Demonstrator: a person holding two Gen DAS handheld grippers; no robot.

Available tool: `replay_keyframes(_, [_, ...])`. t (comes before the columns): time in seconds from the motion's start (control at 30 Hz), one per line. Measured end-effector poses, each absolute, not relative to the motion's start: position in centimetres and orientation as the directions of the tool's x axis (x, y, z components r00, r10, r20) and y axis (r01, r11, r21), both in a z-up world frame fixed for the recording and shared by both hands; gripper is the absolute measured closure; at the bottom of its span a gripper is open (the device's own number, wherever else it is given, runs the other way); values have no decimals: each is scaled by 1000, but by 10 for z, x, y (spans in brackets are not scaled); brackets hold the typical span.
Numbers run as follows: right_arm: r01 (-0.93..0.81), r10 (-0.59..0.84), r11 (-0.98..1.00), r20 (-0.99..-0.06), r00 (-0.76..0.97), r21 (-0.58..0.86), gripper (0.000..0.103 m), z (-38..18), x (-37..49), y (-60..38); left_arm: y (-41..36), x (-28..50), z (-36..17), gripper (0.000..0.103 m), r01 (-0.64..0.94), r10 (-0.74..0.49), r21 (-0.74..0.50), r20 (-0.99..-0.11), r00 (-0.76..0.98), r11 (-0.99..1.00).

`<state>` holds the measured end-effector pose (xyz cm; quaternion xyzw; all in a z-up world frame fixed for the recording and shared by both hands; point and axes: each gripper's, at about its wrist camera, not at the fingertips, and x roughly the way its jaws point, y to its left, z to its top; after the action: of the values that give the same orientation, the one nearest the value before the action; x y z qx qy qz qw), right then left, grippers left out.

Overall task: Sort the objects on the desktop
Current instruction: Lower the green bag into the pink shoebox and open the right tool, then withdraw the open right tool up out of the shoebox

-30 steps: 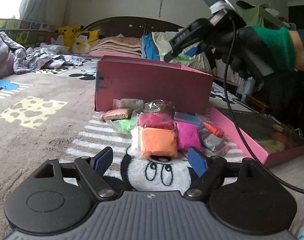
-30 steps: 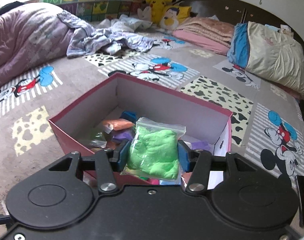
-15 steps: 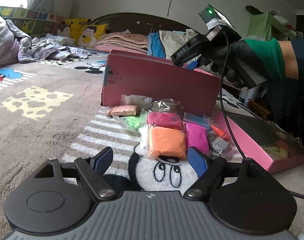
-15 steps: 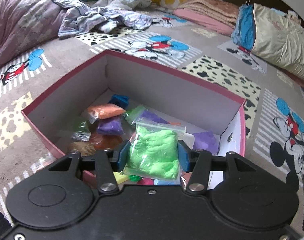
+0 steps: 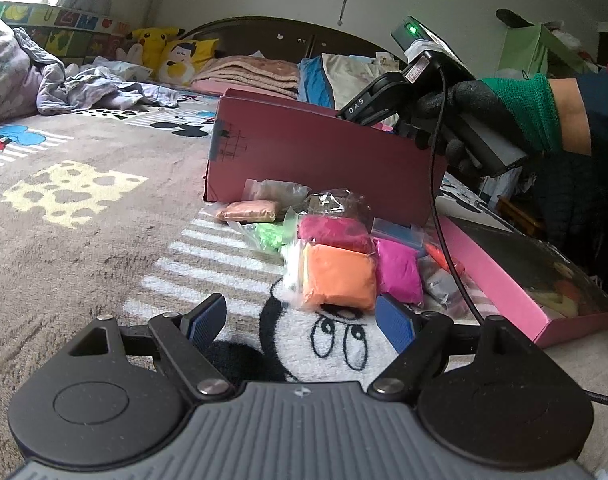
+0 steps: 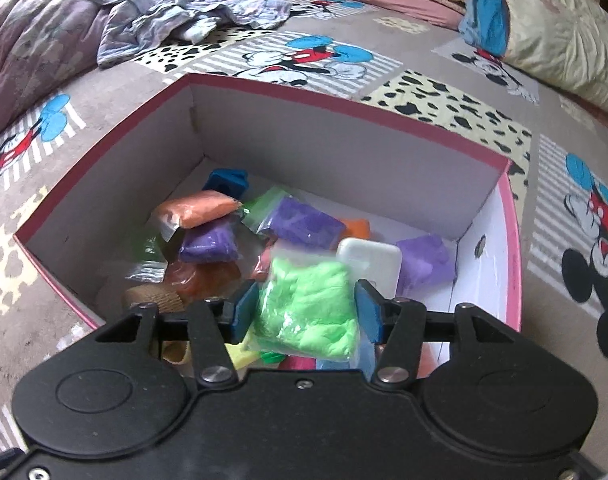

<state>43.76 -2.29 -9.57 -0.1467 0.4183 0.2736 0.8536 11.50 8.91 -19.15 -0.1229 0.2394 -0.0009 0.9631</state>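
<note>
The left claw (image 5: 301,322) stands wide and empty, low over the bed, with a heap of clay bags just ahead of its tips: left of its centre line a tan bag (image 5: 251,211) and a crumpled light-green one (image 5: 268,236), dead ahead an orange bag (image 5: 340,278) with a dark red one (image 5: 336,232) behind it, and right of centre a magenta bag (image 5: 398,270); more lie behind, grey and blue among them, too bunched to count surely. These look light, soft and squashy, the plastic slick and loose, so I judge the clay lump itself is the place to pinch, across its narrow sides, not the floppy zip edge. Beyond the heap stands the pink box (image 5: 316,152), and off to the right its lid (image 5: 500,276) lies open side up. The right claw (image 6: 306,316) is part-closed around one green clay bag (image 6: 308,306), pads at its two sides, held above the near end of that box (image 6: 336,98); the blur leaves it unclear whether the pads still press. Below and ahead of it, inside, left to right: two orange bags, three purple, one blue block (image 6: 227,183), one white block (image 6: 370,260), others half hidden
</note>
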Motion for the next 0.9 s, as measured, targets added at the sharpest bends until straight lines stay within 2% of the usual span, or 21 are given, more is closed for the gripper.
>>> replay_keyframes(0.47, [-548,388,836,-742,547,34,40,-76,419,-50,94,118,-196,22,-73,-63,-262,-477,877,962])
replay_keyframes(0.53, [-542,409,839,-724,556,58,36,-69,411,-59,96,118,-197,22,-80,-62,-272,-477,877,959])
replay_keyframes(0.9, [-456,483,862,-632,606,222,28,-44,358,-142,103,118,-200,22,-112,-58,-315,-483,874,942])
